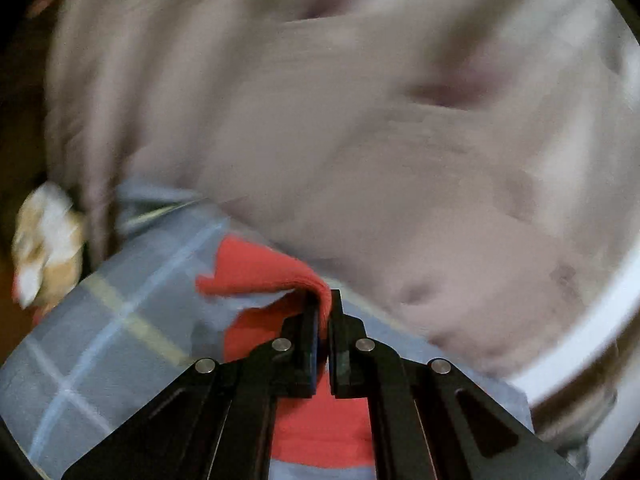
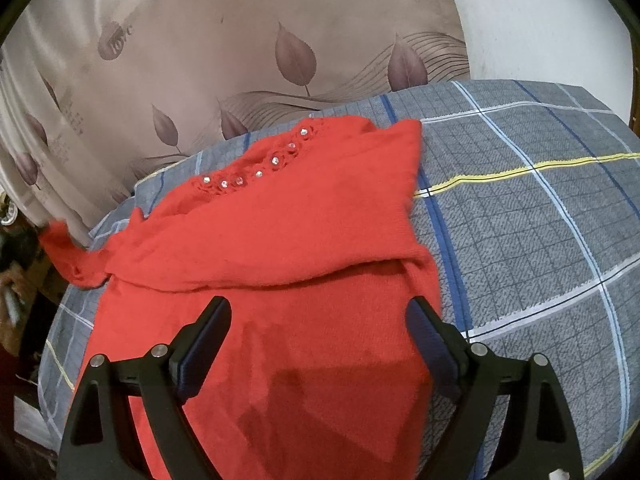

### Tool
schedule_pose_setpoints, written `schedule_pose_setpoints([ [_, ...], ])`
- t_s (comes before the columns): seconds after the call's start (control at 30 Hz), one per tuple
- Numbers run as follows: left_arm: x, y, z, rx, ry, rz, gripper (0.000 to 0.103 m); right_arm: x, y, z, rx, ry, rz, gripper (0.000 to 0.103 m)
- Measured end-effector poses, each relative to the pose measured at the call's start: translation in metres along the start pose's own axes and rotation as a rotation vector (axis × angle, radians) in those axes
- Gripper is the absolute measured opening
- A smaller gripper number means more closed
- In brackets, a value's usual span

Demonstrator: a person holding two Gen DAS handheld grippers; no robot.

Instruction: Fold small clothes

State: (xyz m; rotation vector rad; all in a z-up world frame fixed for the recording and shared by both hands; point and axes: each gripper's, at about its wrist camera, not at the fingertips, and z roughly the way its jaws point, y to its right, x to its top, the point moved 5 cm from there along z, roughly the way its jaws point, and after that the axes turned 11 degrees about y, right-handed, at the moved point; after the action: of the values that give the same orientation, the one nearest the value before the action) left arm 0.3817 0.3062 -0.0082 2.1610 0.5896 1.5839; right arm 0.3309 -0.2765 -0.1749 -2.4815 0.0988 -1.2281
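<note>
Between the left gripper's (image 1: pixel 325 304) black fingers sits a pinch of red knit: the jaws are clamped tight on an edge of the red sweater (image 2: pixel 280 248), and the cloth drapes off to the left of the tips. That view is heavily smeared, so which edge is held cannot be told. Right gripper (image 2: pixel 320 312) hangs over the lower body of the sweater with its jaws spread wide, nothing pressed between the pads. Sweater lies on a bed under a grey checked bedspread (image 2: pixel 540 220), its upper part already doubled over the body so a fold line runs across it just ahead of the right gripper. Beaded neckline (image 2: pixel 260 168) faces up near the far edge. One sleeve (image 2: pixel 68 256) trails off the left side of the bed, unfolded. Behind the bed stands a beige leaf-print cloth (image 2: pixel 280 60). Judgement: first fold looks made, folding is partway. Left to do, likely: bring in the loose sleeve, square the sides, fold once more into a compact shape.
</note>
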Motion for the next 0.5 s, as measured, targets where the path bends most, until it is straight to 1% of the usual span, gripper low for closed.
schedule_pose_setpoints([
  [0.07, -0.007, 0.077, 0.002, -0.120, -0.011, 0.089, 0.003, 0.001, 0.001, -0.003, 0.009, 0.014, 0.011, 0.088],
  [0.1, -0.013, 0.104, 0.006, -0.156, -0.019, 0.122, 0.003, 0.001, 0.003, -0.005, 0.015, 0.022, 0.020, 0.088],
  [0.13, -0.027, 0.145, 0.011, -0.207, -0.039, 0.175, 0.003, 0.002, 0.004, -0.007, 0.020, 0.030, 0.029, 0.088],
  [0.17, -0.038, 0.168, 0.014, -0.235, -0.056, 0.197, 0.003, 0.002, 0.005, -0.008, 0.026, 0.036, 0.038, 0.089],
  [0.2, -0.057, 0.198, 0.022, -0.272, -0.090, 0.219, 0.003, 0.003, 0.006, -0.010, 0.033, 0.043, 0.048, 0.089],
  [0.3, -0.110, 0.254, 0.046, -0.329, -0.167, 0.269, 0.003, 0.004, 0.007, -0.012, 0.048, 0.054, 0.066, 0.091],
  [0.33, -0.136, 0.274, 0.057, -0.350, -0.206, 0.288, 0.003, 0.004, 0.007, -0.012, 0.053, 0.056, 0.069, 0.091],
  [0.43, -0.202, 0.309, 0.081, -0.387, -0.308, 0.334, 0.004, 0.005, 0.007, -0.013, 0.065, 0.063, 0.080, 0.092],
  [0.47, -0.224, 0.318, 0.090, -0.400, -0.330, 0.357, 0.004, 0.005, 0.008, -0.013, 0.071, 0.064, 0.085, 0.092],
  [0.5, -0.240, 0.322, 0.095, -0.429, -0.343, 0.361, 0.004, 0.005, 0.009, -0.013, 0.077, 0.067, 0.093, 0.092],
])
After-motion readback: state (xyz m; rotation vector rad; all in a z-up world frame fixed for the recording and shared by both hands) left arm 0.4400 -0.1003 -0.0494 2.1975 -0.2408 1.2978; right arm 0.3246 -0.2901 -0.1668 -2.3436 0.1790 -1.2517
